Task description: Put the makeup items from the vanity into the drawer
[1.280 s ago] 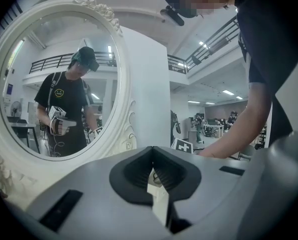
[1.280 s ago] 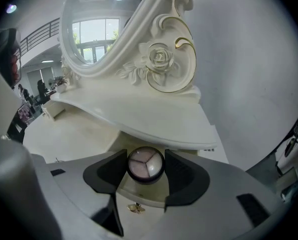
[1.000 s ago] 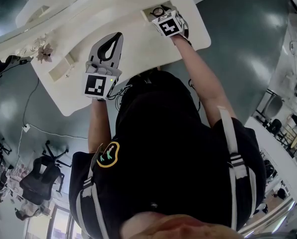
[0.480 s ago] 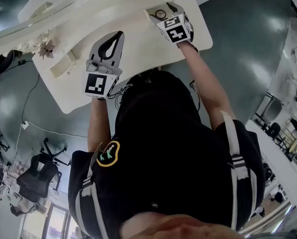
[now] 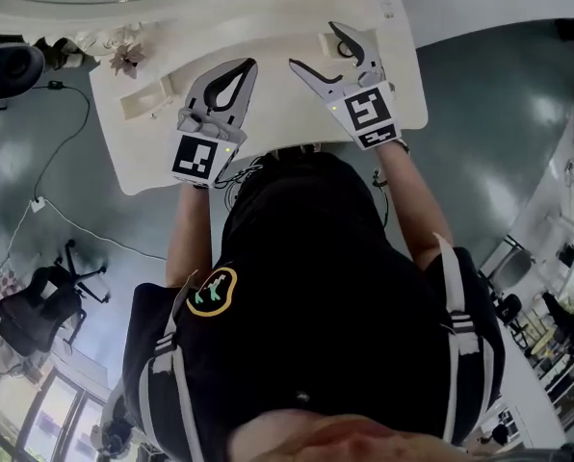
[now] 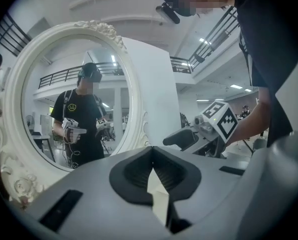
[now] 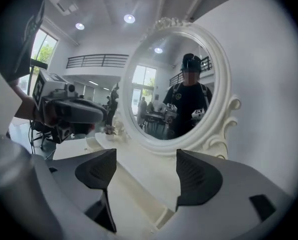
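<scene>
Person stands at a white counter [image 5: 268, 123] with an oval mirror [image 7: 174, 84] at its back, one hand-held gripper in each hand, both raised over the top.

Left hand-held gripper [image 5: 246, 64]: jaws closed tip to tip, nothing between them. It points level toward the mirror, over the counter's middle-left. A long open slot [image 5: 147, 99] sits on the counter to its left, and a flower [image 5: 125, 61] lies just beyond that.

Right hand-held gripper [image 5: 314, 44]: jaws wide apart and empty, only bare counter and mirror frame show through the gap. Its jaws have just been opening, with nothing between them. It tilts slightly down and sits beside the left one, near but not touching.

Drawer [image 5: 327, 38]: small, open, on the counter's right part. In the head view it lies right under the right hand-held gripper's outer jaw, which covers much of it. The gripper is above it, not in contact. Can't tell what is in the drawer, since the jaw blocks it. No makeup item is clearly visible on the counter in any view.

The mirror reflects the person with both grippers.
</scene>
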`<state>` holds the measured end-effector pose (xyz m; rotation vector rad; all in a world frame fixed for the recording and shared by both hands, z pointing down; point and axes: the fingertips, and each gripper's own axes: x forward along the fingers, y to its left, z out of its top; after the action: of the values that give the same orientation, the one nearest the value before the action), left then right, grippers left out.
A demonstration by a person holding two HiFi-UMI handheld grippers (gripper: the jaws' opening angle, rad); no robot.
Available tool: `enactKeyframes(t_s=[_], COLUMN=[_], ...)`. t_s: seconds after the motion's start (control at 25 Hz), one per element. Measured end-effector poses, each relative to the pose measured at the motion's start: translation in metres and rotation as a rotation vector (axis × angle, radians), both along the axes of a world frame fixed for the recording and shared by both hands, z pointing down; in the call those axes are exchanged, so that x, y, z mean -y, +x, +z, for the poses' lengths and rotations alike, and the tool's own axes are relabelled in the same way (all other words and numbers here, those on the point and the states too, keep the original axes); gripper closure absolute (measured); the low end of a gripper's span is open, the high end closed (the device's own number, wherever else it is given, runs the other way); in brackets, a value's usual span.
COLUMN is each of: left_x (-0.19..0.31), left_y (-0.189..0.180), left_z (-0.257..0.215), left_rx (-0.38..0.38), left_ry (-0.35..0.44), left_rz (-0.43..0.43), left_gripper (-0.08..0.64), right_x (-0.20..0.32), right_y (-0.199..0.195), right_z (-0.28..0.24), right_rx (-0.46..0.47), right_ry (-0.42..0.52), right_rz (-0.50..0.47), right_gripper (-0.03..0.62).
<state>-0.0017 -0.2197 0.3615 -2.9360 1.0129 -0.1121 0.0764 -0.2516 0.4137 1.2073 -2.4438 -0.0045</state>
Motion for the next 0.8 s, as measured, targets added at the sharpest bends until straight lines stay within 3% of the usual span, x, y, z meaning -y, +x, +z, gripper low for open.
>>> enactKeyframes(t_s=[0.24, 0.44, 0.48, 0.6, 0.64, 0.8], left_x=[-0.007, -0.014, -0.015, -0.018, -0.019, -0.023], left_y=[-0.037, -0.059, -0.062, -0.066, -0.067, -0.065], left_z=[-0.005, -0.004, -0.006, -0.009, -0.011, -0.013], left_rx=[0.006, 0.013, 0.015, 0.017, 0.017, 0.015], left_ry=[0.031, 0.035, 0.037, 0.047, 0.051, 0.060], left_rz=[-0.095, -0.139, -0.146, -0.156, -0.156, -0.148], left_gripper=[0.541, 0.541, 0.541, 0.541, 0.541, 0.541], right_x=[-0.015, -0.025, -0.026, -0.032, -0.036, -0.048], right_y=[-0.057, -0.081, -0.083, -0.088, -0.090, -0.100], right_z=[-0.034, -0.037, -0.040, -0.059, -0.064, -0.064], right_rx=[0.039, 0.051, 0.058, 0.106, 0.114, 0.110], right_ry=[0.088, 0.110, 0.122, 0.224, 0.254, 0.261], right_rz=[-0.155, -0.200, -0.203, -0.227, -0.243, -0.275], right_gripper=[0.198, 0.217, 0.266, 0.541, 0.572, 0.572])
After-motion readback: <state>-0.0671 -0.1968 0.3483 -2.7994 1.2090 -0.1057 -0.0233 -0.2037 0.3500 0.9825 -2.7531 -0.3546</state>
